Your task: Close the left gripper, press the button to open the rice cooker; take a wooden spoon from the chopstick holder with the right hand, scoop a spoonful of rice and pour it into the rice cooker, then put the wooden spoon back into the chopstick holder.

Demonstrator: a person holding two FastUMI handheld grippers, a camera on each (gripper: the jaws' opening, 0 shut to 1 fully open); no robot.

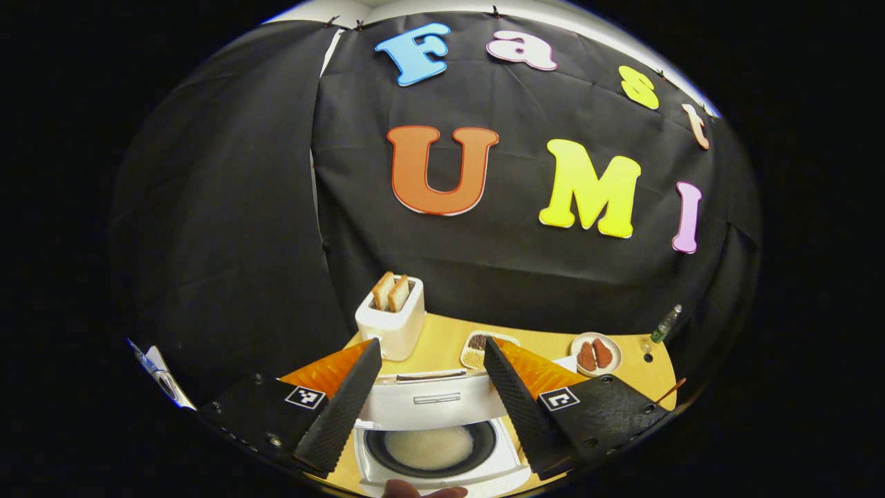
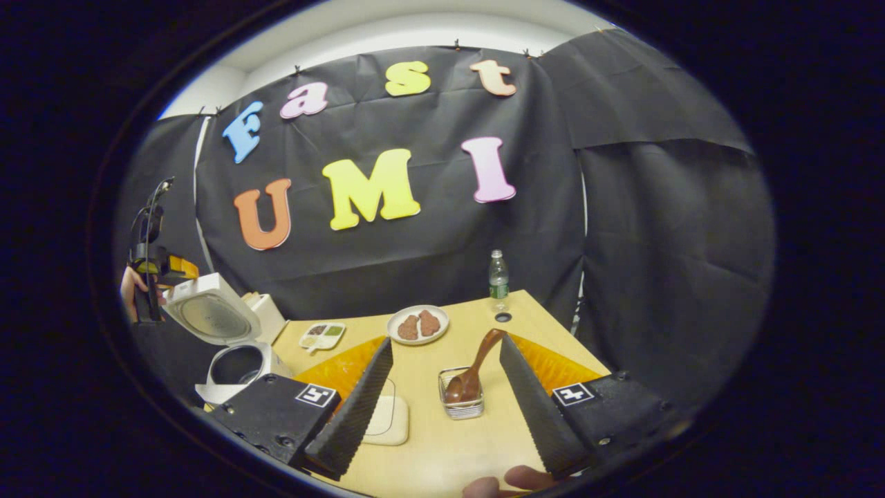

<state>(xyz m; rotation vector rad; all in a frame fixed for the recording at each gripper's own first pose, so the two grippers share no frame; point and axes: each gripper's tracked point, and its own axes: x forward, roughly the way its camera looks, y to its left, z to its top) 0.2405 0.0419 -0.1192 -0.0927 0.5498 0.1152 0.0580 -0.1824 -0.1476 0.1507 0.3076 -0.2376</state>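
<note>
In the left gripper view, the left gripper (image 1: 432,370) hangs above the rice cooker (image 1: 437,443) with its fingers spread wide and nothing between them. The cooker's lid (image 1: 432,401) is up, and the inner pot (image 1: 430,446) holds a pale patch of rice; the cooker's near edge is cut off at the bottom of the view, where a fingertip (image 1: 422,491) pokes in. Beyond the cooker stands a toaster (image 1: 390,321) with two slices of bread, then a divided dish (image 1: 477,349) partly hidden behind the right finger, and a plate (image 1: 597,354) of brown food farther right.

In the right gripper view, the right gripper (image 2: 446,370) is also wide open and holds nothing. Between its fingers, on the wooden table (image 2: 449,443), sits the wire chopstick holder (image 2: 462,398) with the wooden spoon (image 2: 473,370) in it, bowl down and handle leaning up to the right. A pale flat pad (image 2: 390,418) lies left of it, partly behind the left finger. The open cooker stands at the far left, its lower part hidden. A water bottle (image 2: 498,280) stands at the far edge.
</note>
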